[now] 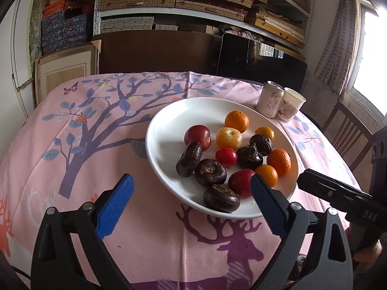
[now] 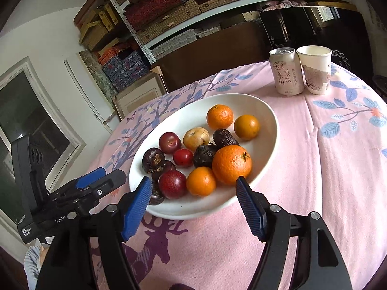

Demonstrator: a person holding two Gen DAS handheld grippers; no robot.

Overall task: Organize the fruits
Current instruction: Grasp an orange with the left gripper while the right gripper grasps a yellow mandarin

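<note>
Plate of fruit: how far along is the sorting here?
Done: nothing sorted shows; oranges, red fruits and dark water chestnuts lie mixed on the white plate. In hand: nothing; the left tongs and right tongs stand open and empty at the plate's near edge. Left: all the sorting. The can and paper cup stand apart behind it.

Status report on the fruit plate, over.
Left gripper and right gripper: jaws open, empty. Fruit piled on white plate. Can and paper cup behind, clear of plate.
</note>
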